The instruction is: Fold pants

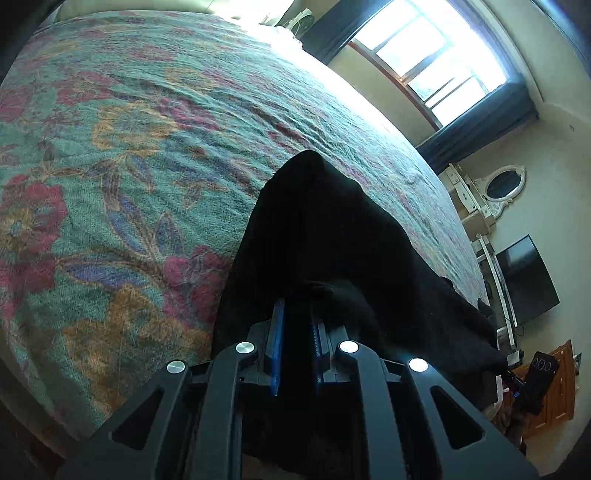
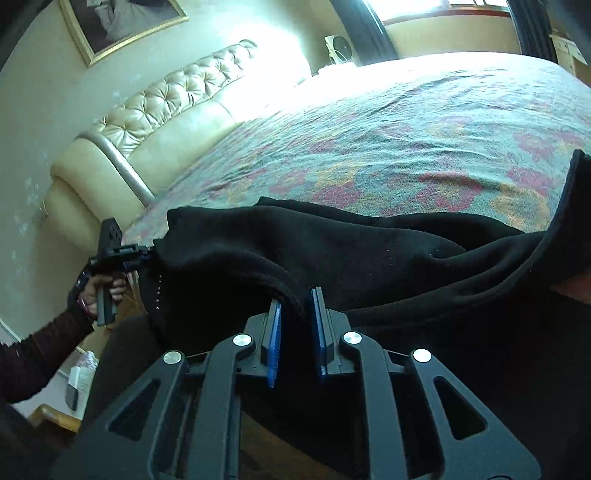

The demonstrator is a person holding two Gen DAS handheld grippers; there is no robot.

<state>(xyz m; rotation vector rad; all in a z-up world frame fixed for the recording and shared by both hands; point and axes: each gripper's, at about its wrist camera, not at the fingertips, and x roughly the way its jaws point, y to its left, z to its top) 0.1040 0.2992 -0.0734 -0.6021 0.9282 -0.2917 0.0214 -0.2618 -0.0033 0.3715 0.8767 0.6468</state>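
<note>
Black pants [image 1: 332, 229] are held up over a bed with a floral teal cover [image 1: 110, 147]. In the left wrist view my left gripper [image 1: 297, 306] is shut on the pants, with dark cloth filling the gap between its blue pads [image 1: 277, 332]. From there the cloth drapes forward onto the bed and stretches right toward my right gripper [image 1: 511, 373]. In the right wrist view my right gripper [image 2: 296, 295] is shut on a thick hem of the pants [image 2: 295, 236]. At the far left my left gripper [image 2: 144, 253], held by a hand [image 2: 107, 288], pinches the other corner.
A tufted cream headboard [image 2: 147, 122] and a framed picture [image 2: 122, 22] are at the bed's head. A bright window [image 1: 436, 48] with dark curtains, an oval mirror [image 1: 504, 182] and a television [image 1: 528, 280] line the far wall. The bed cover [image 2: 406, 129] is bare beyond the pants.
</note>
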